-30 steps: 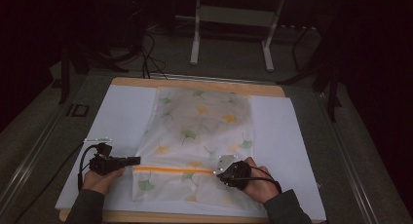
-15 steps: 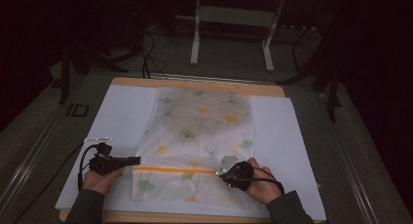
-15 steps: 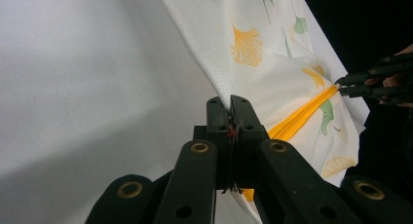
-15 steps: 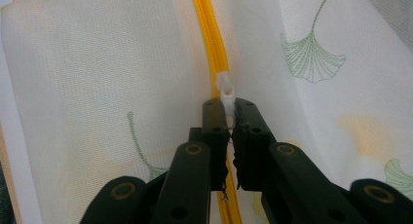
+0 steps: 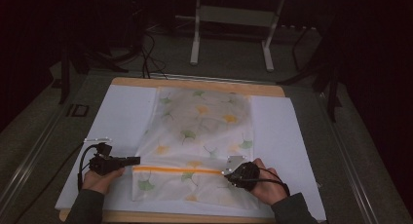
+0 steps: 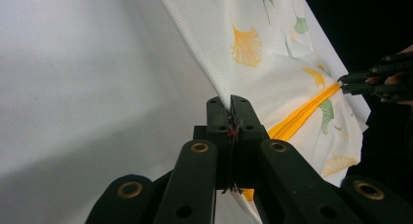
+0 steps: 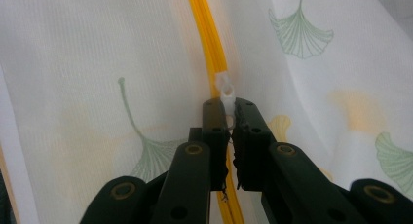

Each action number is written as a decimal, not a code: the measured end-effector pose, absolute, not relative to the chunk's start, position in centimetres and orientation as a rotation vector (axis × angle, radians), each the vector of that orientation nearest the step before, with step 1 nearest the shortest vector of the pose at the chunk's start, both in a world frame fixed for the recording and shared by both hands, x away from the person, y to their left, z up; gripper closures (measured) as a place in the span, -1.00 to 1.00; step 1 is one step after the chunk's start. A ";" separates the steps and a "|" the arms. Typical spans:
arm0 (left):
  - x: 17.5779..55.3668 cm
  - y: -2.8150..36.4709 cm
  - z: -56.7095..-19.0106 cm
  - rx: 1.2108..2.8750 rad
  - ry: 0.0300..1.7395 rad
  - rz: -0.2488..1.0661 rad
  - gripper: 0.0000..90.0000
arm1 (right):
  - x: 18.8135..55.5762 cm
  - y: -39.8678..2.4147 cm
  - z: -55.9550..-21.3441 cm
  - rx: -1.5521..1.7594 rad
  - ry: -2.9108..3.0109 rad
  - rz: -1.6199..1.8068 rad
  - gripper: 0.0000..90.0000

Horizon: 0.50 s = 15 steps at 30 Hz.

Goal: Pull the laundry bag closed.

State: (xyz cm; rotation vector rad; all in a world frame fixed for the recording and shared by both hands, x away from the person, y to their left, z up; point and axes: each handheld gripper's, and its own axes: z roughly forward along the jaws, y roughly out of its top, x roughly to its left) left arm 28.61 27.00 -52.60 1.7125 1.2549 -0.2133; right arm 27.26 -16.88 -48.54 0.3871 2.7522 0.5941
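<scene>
Here, left gripper clamped on the mesh bag at its left edge, right gripper pinching the white zipper pull on the yellow zipper; bag flat mid-sheet, bare white sheet either side.

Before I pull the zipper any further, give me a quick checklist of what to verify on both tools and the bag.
1. Left tool clamped on the edge of the mesh bag beside the zipper end: ok, jaws shut on the fabric.
2. Right tool gripping the white zipper pull: ok, jaws shut on its tab.
3. Yellow zipper lying straight between the two tools: ok.
4. Fabric clear of the slider: cannot tell, it is too small to see.
5. Bag lying flat on the white sheet: ok in the high view; the near edge lifts at the left tool.
6. Zipper teeth undamaged ahead of the pull: cannot tell.
</scene>
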 end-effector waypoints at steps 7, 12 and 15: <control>28.6 27.0 -52.6 1.712 1.255 -0.213 0.97 | 27.2 -17.4 -48.6 0.406 2.751 0.597 0.88; 28.6 27.0 -52.6 1.713 1.255 -0.211 0.98 | 27.2 -17.8 -48.6 0.415 2.749 0.592 0.88; 28.6 27.0 -52.6 1.713 1.255 -0.211 0.98 | 27.2 -18.0 -48.7 0.420 2.750 0.590 0.88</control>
